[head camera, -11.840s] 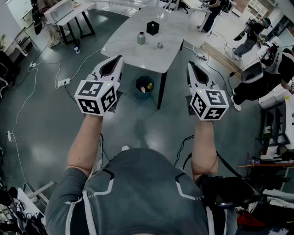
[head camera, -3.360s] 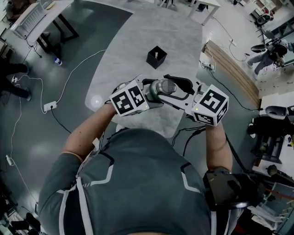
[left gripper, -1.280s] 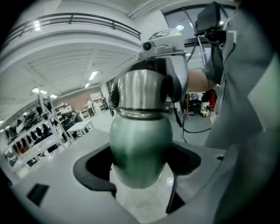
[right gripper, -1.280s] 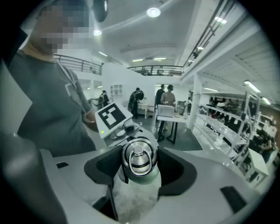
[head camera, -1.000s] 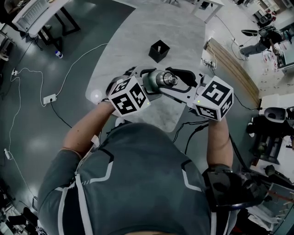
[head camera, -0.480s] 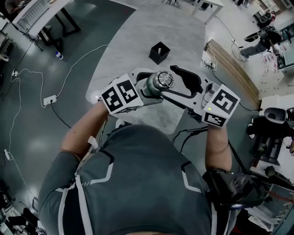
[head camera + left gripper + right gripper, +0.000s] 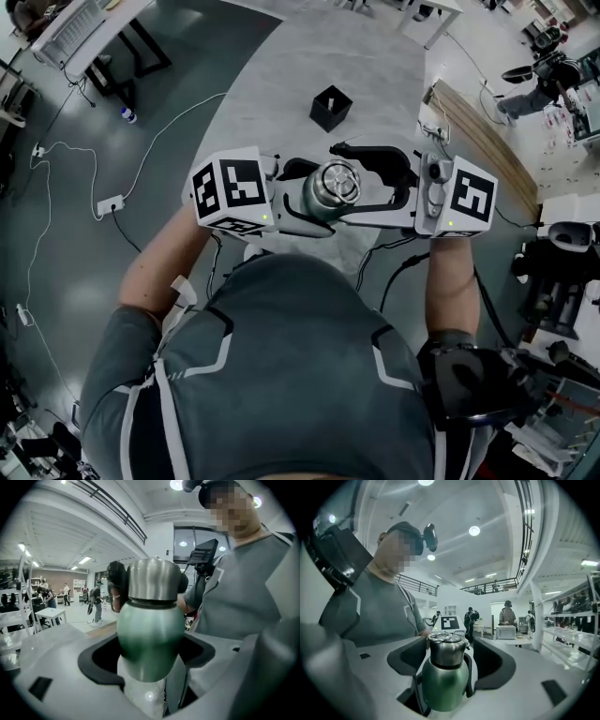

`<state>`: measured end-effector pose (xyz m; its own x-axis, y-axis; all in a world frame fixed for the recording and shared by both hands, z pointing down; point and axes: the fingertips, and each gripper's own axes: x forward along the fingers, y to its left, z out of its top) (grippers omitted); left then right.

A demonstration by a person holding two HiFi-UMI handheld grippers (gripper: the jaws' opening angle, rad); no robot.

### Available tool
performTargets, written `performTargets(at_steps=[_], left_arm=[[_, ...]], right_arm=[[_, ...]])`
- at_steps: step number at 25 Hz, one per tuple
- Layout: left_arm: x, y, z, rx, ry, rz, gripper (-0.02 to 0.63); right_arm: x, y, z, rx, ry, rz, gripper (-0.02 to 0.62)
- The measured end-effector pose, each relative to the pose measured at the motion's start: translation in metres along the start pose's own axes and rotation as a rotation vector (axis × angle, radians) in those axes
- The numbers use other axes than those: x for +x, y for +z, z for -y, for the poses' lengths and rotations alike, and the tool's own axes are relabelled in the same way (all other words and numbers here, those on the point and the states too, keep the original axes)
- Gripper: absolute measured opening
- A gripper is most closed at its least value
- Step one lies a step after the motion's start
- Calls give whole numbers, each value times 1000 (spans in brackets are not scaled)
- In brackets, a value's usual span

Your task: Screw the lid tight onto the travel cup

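Travel cup (image 7: 150, 639) hangs in the air close to our chest, over the near edge of the desk (image 7: 309, 66). It is roughly upright, with its steel lid (image 7: 446, 651) facing up toward our head. Our left gripper (image 7: 302, 199) comes in from the left, and its jaws are closed around the green body, which fills the space between them in the left gripper view. Our right gripper (image 7: 352, 186) comes in from the right, higher up, with its jaws on either side of the lid. In the left gripper view their dark tips look pressed against the steel, so we read them as clamped on it. The right gripper view shows a thin sliver beside the lid, which makes this less than certain.

We judge that we are in the tightening turn itself. To do it well, we want the left jaws firm and steady so the rounded body cannot spin. The right gripper should turn about the cup's own axis rather than swing sideways, which would tilt the lid and bind the thread. The steel looks smooth and may slip under a light squeeze, so we grip before applying torque. When our wrist runs out of travel, we should open the right jaws, swing back and take hold again. A black box (image 7: 331, 107) stands well apart on the desk.
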<state>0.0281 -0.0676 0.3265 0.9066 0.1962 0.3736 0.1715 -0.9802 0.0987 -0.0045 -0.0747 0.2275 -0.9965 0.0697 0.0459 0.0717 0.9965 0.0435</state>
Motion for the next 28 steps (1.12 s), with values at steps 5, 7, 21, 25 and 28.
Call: performTargets(at_steps=[5,7,21,25,28], left_arm=[[4,-2,-3,-6,22,-21,379],[5,-3,-10,-31,70,-16,379],[1,-23,-42,-95,259,-48,379],[-10,4,-8,-33,44,18,379],[-8,13,8,0,-36,16,379]], right_arm=[[0,-3,1,-2,-1,29,264],[-3,-6,7,12,-55,39,262],[-7,-31,34,51,-408,-67,266],[-4,-1,10,66,-92,57,299],[0,6,-1,59,32,72,299]])
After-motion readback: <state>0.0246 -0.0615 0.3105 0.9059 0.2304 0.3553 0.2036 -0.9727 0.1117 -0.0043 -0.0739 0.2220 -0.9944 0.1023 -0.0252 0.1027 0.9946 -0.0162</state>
